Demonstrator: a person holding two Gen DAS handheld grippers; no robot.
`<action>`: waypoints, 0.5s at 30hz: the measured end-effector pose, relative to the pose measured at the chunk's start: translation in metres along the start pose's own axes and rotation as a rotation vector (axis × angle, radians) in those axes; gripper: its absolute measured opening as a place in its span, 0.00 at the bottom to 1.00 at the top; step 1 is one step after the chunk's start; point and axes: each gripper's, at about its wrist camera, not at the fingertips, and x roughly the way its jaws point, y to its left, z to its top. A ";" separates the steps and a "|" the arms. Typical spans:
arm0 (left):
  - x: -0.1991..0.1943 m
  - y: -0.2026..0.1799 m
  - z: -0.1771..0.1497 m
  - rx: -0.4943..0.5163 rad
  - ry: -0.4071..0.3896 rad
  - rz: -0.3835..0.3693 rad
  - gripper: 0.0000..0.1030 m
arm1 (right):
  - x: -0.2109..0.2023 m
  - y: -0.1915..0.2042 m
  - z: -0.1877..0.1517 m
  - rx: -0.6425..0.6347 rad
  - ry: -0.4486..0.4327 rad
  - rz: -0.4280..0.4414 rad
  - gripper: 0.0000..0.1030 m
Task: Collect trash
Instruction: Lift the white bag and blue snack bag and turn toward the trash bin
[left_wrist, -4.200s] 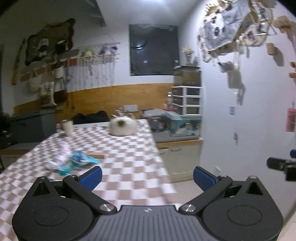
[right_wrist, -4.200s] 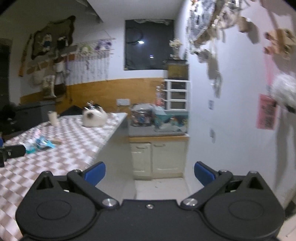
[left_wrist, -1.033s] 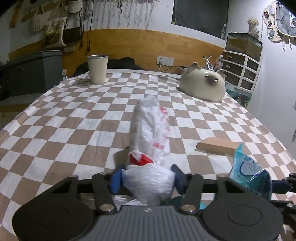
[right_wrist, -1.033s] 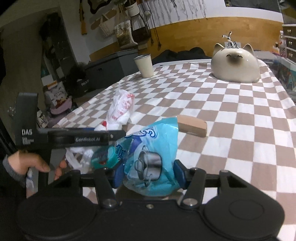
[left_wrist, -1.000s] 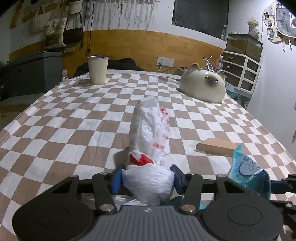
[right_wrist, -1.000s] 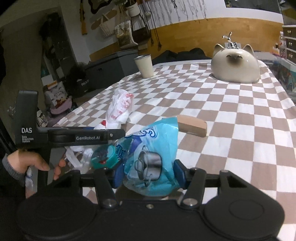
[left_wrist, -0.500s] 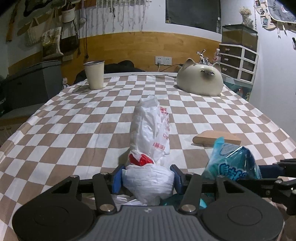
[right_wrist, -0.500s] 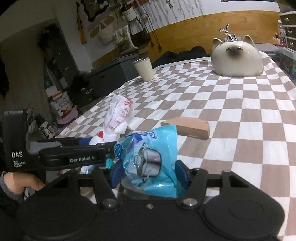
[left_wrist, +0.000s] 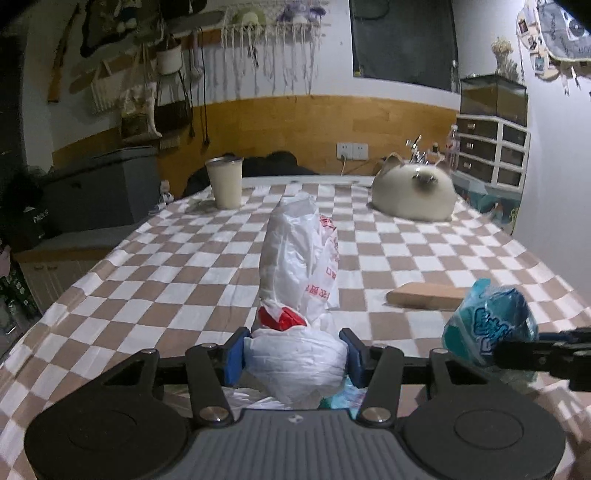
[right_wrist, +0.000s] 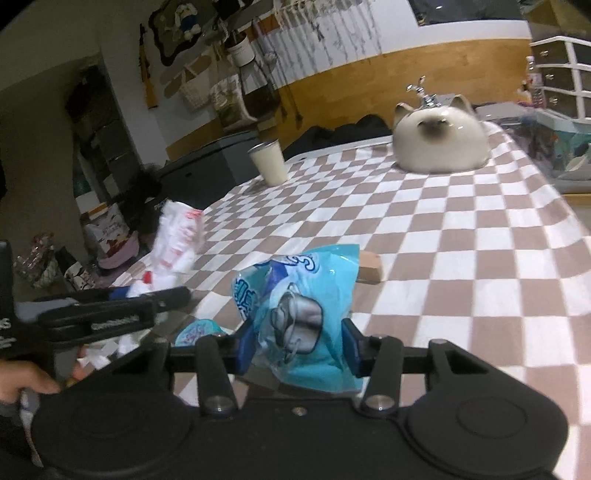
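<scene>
My left gripper (left_wrist: 294, 352) is shut on a crumpled white plastic bag (left_wrist: 299, 269) with red print, whose long end rises off the checkered table (left_wrist: 155, 273). In the right wrist view the same white plastic bag (right_wrist: 177, 240) stands up at the left, above the left gripper's black body (right_wrist: 110, 308). My right gripper (right_wrist: 298, 347) has its jaws closing on a blue snack bag (right_wrist: 299, 317), and both blue pads press its sides. That blue snack bag (left_wrist: 487, 328) shows at the right edge of the left wrist view. More crumpled wrappers (right_wrist: 195, 334) lie low between the two grippers.
A flat tan block (left_wrist: 424, 295) lies on the cloth beyond the blue bag. At the far end stand a metal cup (left_wrist: 224, 182) and a cream cat-shaped pot (left_wrist: 413, 195). A person's hand (right_wrist: 22, 380) holds the left gripper. Floor clutter lies left of the table.
Both grippers have lifted a little with their bags, and the white bag now hangs higher over the cloth. The right jaws have narrowed on the blue bag.
</scene>
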 end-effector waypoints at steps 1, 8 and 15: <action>-0.006 -0.003 -0.001 -0.004 -0.006 -0.001 0.52 | -0.005 -0.001 -0.002 0.001 -0.006 -0.006 0.47; -0.038 -0.025 -0.024 -0.037 -0.018 -0.001 0.52 | -0.035 0.003 -0.012 -0.037 -0.039 -0.035 0.47; -0.072 -0.037 -0.041 -0.064 -0.013 -0.001 0.52 | -0.070 0.007 -0.027 -0.078 -0.057 -0.064 0.47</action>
